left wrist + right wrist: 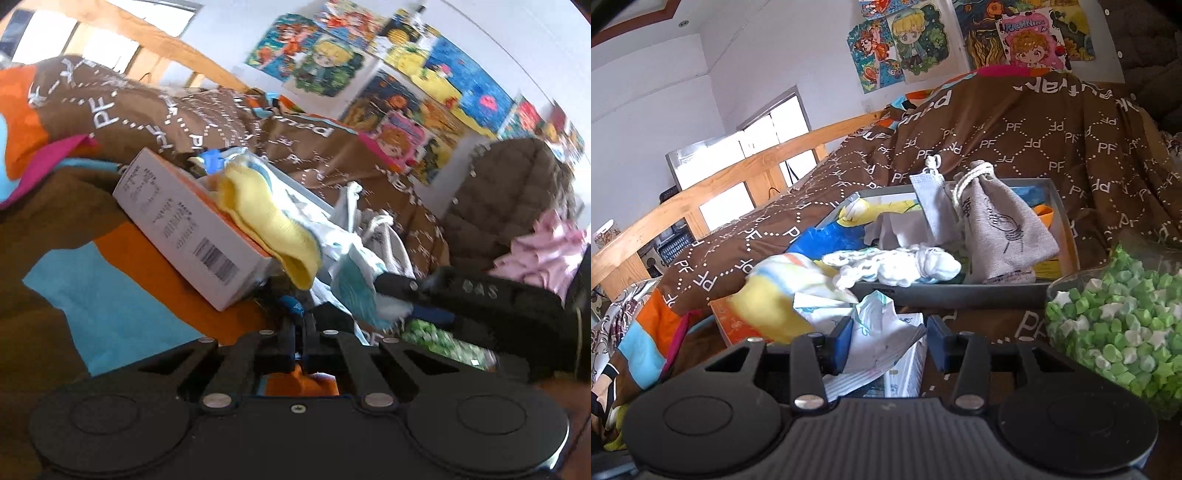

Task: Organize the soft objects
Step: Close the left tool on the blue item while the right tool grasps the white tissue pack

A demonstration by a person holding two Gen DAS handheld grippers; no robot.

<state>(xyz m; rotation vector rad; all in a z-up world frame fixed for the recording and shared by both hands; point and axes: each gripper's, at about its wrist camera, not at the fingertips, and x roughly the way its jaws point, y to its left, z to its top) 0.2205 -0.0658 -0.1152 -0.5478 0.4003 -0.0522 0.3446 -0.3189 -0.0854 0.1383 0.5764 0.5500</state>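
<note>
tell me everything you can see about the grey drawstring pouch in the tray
The grey drawstring pouch looks like coarse woven linen, with a dark line sketch and small lettering printed on its side. A thick white cord cinches its gathered neck, looping loosely at the top. It stands roughly upright, leaning a little and looking stuffed, inside the shallow grey tray on the brown bedspread. A flat grey fabric piece leans against its left side, and white knitted socks lie beside its base.

A tray (1056, 295) rests on the bed (1015, 133) directly ahead of the right gripper (890, 347). A drawstring pouch (1001, 229) and a rolled sock (897, 266) lie in it. A jar (1119, 325) stands to the gripper's right; a box (184, 225) lies ahead-left.
</note>
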